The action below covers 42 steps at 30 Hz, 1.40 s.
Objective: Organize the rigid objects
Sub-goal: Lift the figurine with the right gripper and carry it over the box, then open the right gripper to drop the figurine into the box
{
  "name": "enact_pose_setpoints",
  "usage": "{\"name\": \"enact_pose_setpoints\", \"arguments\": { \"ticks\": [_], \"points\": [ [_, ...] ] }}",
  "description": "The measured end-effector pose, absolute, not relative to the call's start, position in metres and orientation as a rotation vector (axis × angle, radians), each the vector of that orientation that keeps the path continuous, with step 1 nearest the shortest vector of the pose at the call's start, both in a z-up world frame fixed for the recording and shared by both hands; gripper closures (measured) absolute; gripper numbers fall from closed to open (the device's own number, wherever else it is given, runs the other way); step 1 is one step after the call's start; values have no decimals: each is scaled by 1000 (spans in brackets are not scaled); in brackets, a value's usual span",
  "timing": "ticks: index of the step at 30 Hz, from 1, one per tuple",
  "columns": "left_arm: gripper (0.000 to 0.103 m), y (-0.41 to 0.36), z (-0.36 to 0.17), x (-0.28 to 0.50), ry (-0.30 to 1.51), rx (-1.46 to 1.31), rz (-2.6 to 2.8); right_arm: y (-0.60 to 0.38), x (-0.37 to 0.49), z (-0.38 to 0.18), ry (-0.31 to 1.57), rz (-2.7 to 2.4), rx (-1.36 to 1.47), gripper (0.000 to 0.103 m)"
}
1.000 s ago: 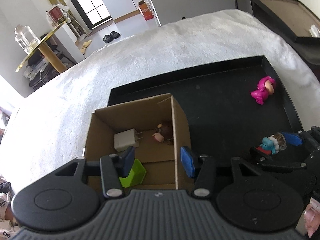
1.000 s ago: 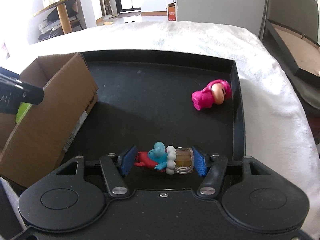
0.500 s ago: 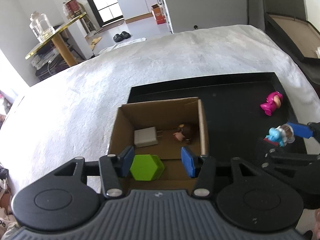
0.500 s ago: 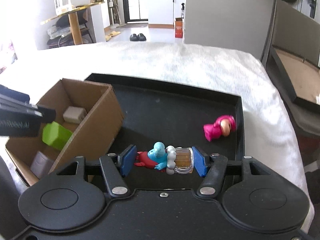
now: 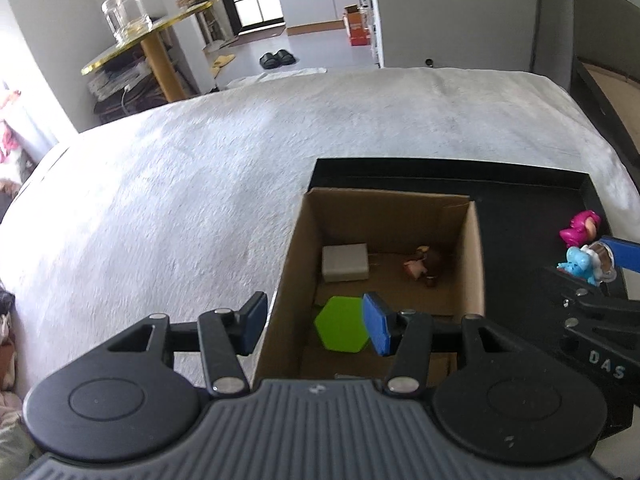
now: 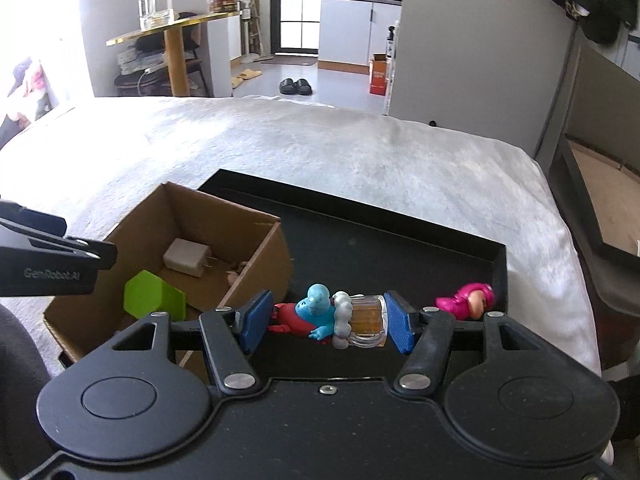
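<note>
An open cardboard box stands at the left end of a black tray. In it lie a green hexagonal block, a white charger and a small brown figure. My left gripper is open and empty above the box's left wall. My right gripper is shut on a blue figure toy, held above the tray, right of the box. A pink figure lies at the tray's right end.
The tray rests on a white fuzzy cover. Behind it are a gold side table with a glass jar, slippers on the floor, and a dark frame to the right.
Both grippers have risen and pulled back. The right gripper has lifted the blue figure off the tray and moved it left toward the box. The left gripper has shifted left off the green block.
</note>
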State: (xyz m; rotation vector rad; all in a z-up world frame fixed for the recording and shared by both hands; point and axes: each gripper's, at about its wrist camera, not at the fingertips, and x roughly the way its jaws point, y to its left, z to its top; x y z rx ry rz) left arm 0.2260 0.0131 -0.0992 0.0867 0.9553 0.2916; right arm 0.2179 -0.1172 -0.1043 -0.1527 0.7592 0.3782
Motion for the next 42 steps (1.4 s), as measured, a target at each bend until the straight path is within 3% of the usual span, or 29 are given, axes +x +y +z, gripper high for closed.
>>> {"name": "enact_pose_setpoints", "arguments": {
  "ticks": [22,24,29,31,42],
  "points": [
    [53,81,-132,227,994,-55,341,-49,230,-93,789,468,-211,44],
    [59,83,-137,228,1006,-70,331,-43,230,-96,797,475,-226,44],
    [86,90,-144,228,1023,-177,293,-31,232,-104,820,491,-256,44],
    [90,87,-145,228,1026,-173,286,-27,232,-107,826,497,-268,44],
    [90,85,-146,229,1030,-156,284,-7,235,-113,835,523,-319,43]
  ]
}}
